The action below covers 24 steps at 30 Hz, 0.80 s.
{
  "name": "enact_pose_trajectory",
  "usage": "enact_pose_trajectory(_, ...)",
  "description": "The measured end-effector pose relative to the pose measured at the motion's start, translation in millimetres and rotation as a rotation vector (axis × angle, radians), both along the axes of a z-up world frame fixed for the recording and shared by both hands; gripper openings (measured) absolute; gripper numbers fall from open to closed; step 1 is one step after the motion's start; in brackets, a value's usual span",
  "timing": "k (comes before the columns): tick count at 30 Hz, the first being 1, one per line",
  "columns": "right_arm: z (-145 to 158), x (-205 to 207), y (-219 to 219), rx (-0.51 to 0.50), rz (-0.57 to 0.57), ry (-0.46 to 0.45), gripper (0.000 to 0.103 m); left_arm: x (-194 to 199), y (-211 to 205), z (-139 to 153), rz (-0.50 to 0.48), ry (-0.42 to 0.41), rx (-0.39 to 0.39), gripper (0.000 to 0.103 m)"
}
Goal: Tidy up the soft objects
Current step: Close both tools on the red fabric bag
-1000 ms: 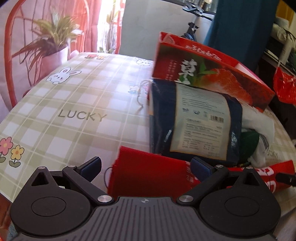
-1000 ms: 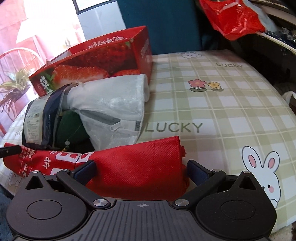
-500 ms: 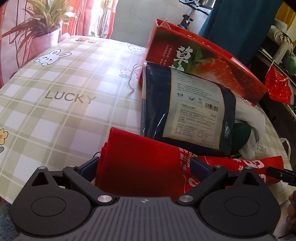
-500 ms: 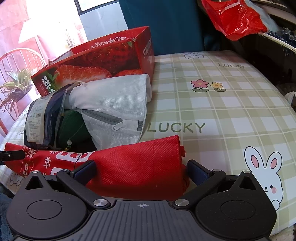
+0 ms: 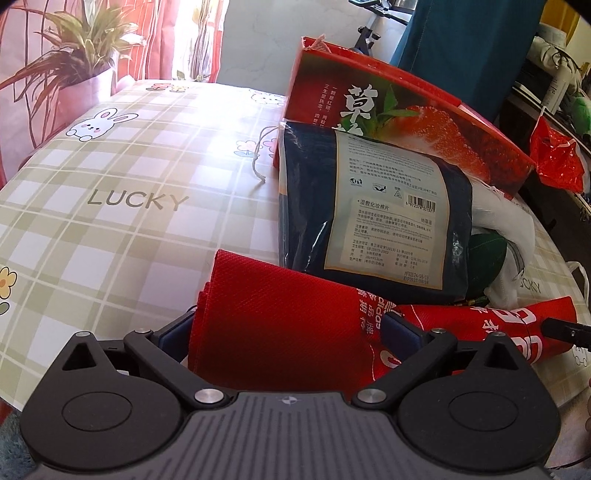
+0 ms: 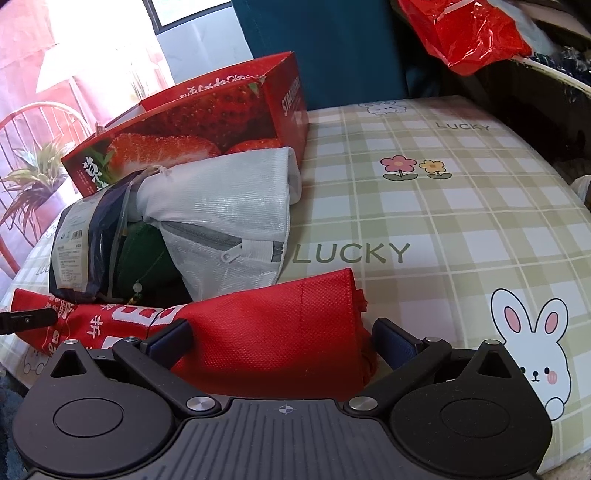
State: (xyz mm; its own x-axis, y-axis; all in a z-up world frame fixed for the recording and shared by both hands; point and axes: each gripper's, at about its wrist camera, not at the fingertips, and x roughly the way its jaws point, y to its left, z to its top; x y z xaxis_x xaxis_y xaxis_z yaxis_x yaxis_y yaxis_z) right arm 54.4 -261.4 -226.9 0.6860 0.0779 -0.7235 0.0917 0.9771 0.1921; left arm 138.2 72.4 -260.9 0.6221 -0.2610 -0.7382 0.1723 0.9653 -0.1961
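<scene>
- Red non-woven bag, folded into a long strip with white print, lies along the near edge of the table.
- Left gripper: jaws spread wide, one blue pad at each side of the bag's left end. The left pad sits right at the fabric's edge; the right pad meets the fabric by the white lettering. I cannot tell whether they press it. The fabric bulges up between the jaws, unflattened.
- Right gripper: jaws also wide apart, straddling the bag's right end. The left pad lies against the cloth; the right pad stands just beside the bag's folded corner, with a sliver of tablecloth showing between. No squeeze visible.
- So both ends of the bag lie between open jaws, the middle stretch twisted and resting on the cloth.
- Just behind the bag: a dark blue packet with a pale printed label, a white mesh zip pouch, and a dark green item tucked between them.
- Farther back, touching that pile, a red strawberry-printed box.
- Checked tablecloth with "LUCKY" lettering, rabbits and flowers. A potted plant stands beyond the far left edge.
- A red plastic bag hangs off to the far right, well apart from the table items.
</scene>
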Motion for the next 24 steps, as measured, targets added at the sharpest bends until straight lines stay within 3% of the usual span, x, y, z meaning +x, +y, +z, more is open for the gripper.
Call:
enact_pose_trajectory(4,1.1,-0.5,0.8,0.002,0.004,-0.001,0.102,-1.4,5.4,2.1,0.017,-0.002,-0.013,0.098)
enact_pose_trajectory(6,4.7,-3.1,0.7,0.003,-0.002,-0.020,0.095,-3.5,11.2,5.5,0.038,-0.013,-0.034,0.090)
enact_pose_trajectory(11,17.7,-8.3,-11.6,0.056,-0.048,-0.067,0.076,-9.0,14.7,15.1,0.049,-0.049,-0.048,0.087)
enact_pose_trajectory(16,33.3,-13.5,-14.9,0.053,-0.054,-0.117,0.074,-16.3,14.4,33.5,0.051,-0.108,-0.058,0.087)
enact_pose_trajectory(24,77.9,-10.6,-17.0,0.068,-0.032,-0.230,0.074,-10.8,15.6,90.3,0.038,-0.238,-0.083,0.087)
